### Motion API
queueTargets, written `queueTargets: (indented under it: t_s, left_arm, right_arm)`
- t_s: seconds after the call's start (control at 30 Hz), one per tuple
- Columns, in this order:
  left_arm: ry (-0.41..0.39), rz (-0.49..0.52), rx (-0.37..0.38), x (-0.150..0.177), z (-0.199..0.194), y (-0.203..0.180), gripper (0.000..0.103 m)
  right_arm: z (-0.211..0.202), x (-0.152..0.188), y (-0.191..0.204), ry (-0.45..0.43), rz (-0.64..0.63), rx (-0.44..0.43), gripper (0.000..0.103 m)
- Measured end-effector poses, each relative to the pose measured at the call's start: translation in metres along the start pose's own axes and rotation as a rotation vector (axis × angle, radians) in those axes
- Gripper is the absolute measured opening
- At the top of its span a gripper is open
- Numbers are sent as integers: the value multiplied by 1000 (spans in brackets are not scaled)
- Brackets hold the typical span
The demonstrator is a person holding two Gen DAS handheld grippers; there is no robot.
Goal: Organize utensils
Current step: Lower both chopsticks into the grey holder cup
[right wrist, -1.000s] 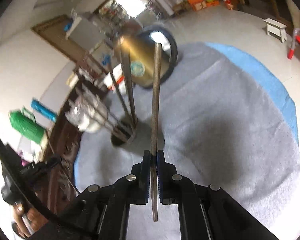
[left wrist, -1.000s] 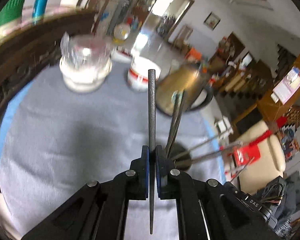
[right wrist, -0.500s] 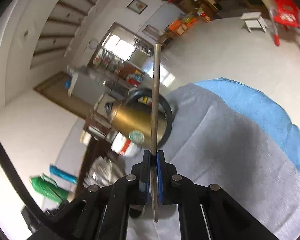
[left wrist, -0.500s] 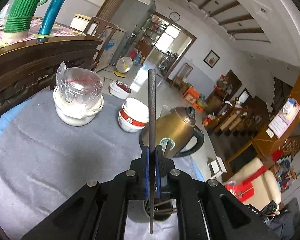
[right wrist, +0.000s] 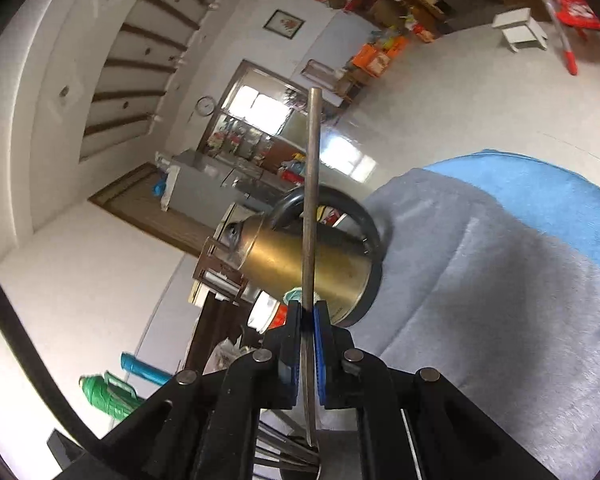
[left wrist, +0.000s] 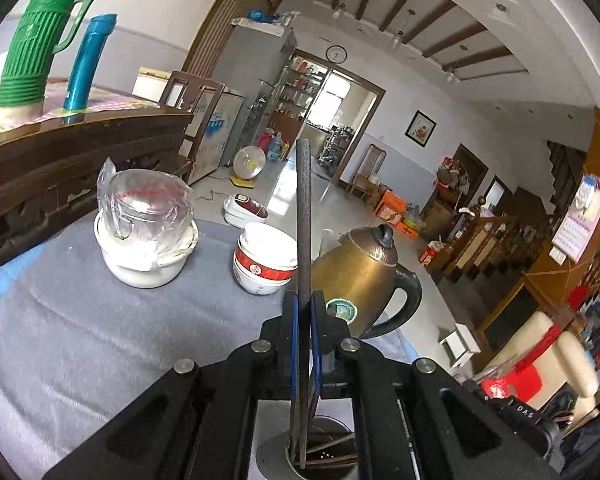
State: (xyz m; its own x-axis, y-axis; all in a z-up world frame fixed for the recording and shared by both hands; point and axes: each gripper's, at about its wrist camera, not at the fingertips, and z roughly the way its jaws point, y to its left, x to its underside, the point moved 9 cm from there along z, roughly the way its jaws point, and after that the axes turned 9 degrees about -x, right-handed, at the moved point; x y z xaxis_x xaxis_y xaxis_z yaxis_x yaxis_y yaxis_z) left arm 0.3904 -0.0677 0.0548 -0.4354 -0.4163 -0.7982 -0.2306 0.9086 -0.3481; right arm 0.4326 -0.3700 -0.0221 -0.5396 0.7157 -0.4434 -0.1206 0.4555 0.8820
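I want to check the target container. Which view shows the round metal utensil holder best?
The left wrist view: the round metal utensil holder shows its open rim and utensils inside, below the left claw. The right wrist view shows only its utensils.

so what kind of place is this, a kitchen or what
Probably a lived-in home's open living and dining area, not a kitchen proper: a grey cloth-covered table carries a brass-coloured metal kettle and stacked red-and-white bowls, with a wooden staircase behind.
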Motion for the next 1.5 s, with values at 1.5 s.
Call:
queueTargets:
  t_s: [1.5]
  left_arm:
    - [75, 209, 41, 60, 11, -27, 6]
  right_arm:
    - [36, 101, 41, 263, -501, 80, 7]
